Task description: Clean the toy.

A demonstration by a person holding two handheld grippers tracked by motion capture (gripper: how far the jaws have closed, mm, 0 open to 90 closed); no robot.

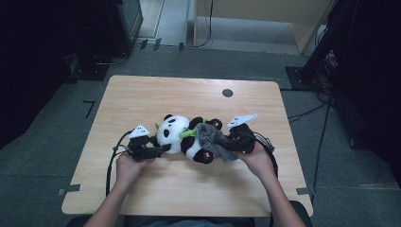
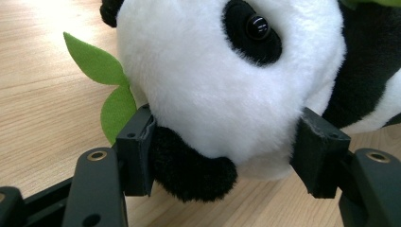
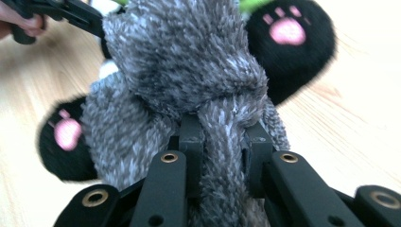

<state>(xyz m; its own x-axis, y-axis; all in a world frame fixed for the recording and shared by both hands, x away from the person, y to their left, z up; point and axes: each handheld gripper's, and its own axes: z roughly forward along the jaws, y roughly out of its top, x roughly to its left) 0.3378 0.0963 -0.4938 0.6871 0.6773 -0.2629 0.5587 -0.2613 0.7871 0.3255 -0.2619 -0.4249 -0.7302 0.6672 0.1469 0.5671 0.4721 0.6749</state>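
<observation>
Two tongs are applied to a plush panda [image 1: 177,135] that lies on its back near the middle of the wooden worktop [image 1: 142,94]. The left tongs [image 1: 158,150] are closed on the panda's head, one pad by its black ear and green felt leaves [image 2: 106,90]. The right tongs [image 1: 234,142] are pinched tight on a fuzzy grey cloth [image 3: 189,80] draped over the panda's body between its pink-padded paws [image 3: 287,33].

Panda's [image 2: 227,85] body cut off by frame edges; pink-pawed feet [image 3: 289,33] blurred behind grey fuzzy cloth [image 3: 189,75]
</observation>
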